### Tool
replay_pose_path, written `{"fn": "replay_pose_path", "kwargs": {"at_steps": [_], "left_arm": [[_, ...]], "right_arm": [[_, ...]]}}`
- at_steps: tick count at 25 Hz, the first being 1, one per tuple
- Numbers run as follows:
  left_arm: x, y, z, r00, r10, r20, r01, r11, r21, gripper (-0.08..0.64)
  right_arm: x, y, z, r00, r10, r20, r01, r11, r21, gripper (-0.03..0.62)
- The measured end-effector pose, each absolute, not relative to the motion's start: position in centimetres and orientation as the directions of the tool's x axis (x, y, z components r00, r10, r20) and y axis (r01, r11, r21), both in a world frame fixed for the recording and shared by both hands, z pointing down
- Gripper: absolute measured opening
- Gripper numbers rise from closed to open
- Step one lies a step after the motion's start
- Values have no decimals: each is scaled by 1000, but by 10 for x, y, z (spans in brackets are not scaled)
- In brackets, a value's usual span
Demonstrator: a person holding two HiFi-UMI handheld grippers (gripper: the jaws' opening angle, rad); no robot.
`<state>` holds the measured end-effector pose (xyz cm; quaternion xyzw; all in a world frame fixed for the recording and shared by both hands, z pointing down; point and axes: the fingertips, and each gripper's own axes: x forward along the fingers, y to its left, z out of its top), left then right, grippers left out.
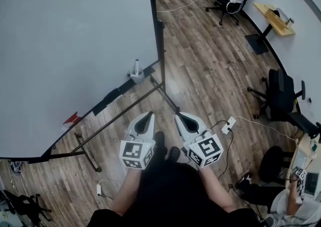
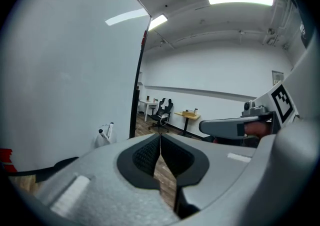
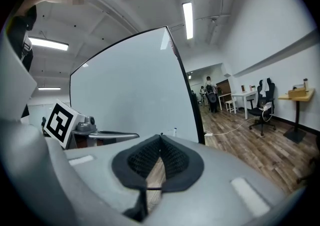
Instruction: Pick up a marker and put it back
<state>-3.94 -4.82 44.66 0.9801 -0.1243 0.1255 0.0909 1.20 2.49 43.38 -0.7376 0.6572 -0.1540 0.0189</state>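
The person stands in front of a whiteboard (image 1: 75, 45) on a rolling stand and holds both tongs low, side by side, above the wooden floor (image 1: 210, 65). The left gripper (image 1: 149, 114) is clenched: in the left gripper view its dark ribbed pads (image 2: 148, 156) meet at the tips, with nothing caught between them. The right gripper (image 1: 179, 116) is clenched in the same way, its pads (image 3: 172, 159) tip to tip and empty.

The marker (image 1: 136, 64) stands upright in a white holder (image 1: 135, 76) at the whiteboard's bottom edge, near its lower right corner and well apart from both grippers. The left gripper view shows it against the board, left of the jaws.

A black strip (image 1: 111, 98) and a red object (image 1: 71, 118) sit further along that bottom edge. A power strip (image 1: 228, 124) lies on the floor to the right of the right gripper, and black office chairs (image 1: 279, 95) stand beyond it.
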Motion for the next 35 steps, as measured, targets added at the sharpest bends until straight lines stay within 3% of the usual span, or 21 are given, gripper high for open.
{"fn": "replay_pose_path", "kwargs": {"at_steps": [13, 22, 35], "left_arm": [[29, -157, 452, 925, -274, 262, -310, -945, 106, 14], [37, -202, 468, 905, -327, 271, -359, -930, 79, 14], [74, -228, 486, 829, -457, 322, -494, -869, 40, 17]], "right_arm": [[66, -52, 414, 165, -962, 218, -970, -199, -142, 3], [69, -84, 431, 156, -955, 253, -967, -200, -158, 3], [121, -132, 441, -48, -960, 277, -983, -3, -181, 3]]}}
